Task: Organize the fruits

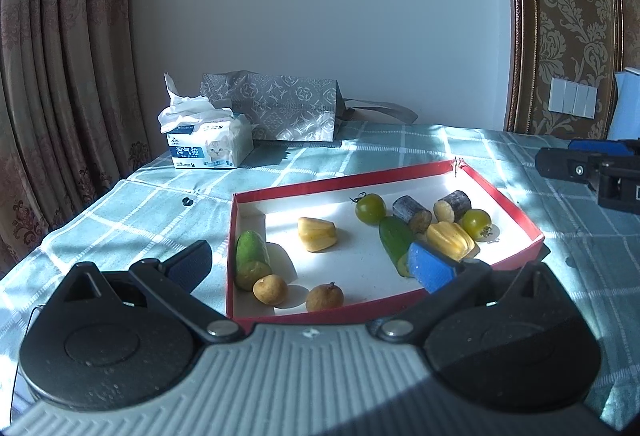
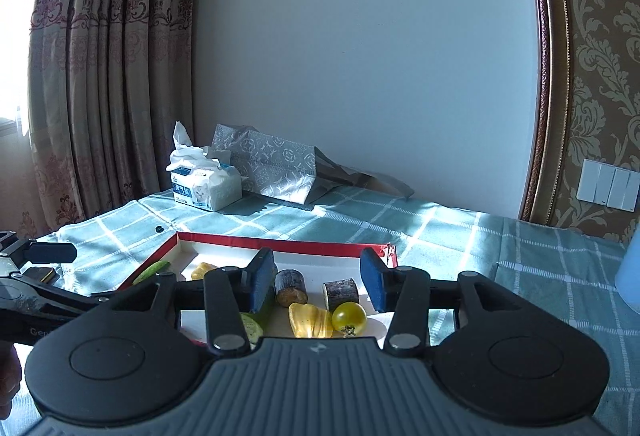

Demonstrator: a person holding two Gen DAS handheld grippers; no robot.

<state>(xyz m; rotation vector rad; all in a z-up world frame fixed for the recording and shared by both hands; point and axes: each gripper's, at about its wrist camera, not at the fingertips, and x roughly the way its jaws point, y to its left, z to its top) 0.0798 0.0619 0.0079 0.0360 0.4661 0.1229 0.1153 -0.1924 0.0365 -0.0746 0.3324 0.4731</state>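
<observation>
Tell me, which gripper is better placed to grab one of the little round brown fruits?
Probably the left gripper. It is open with the two brown fruits right in front of it in the red box. The right gripper faces the tomato end instead.

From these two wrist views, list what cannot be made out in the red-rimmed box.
- Near end of the right green cucumber piece: left wrist view, covered by the left gripper's blue pad.
- Left half of the red-rimmed white cardboard box: right wrist view, hidden behind the right gripper, so the two small brown round fruits do not show there.
- Small black object on the checked tablecloth: too small to identify.
</observation>
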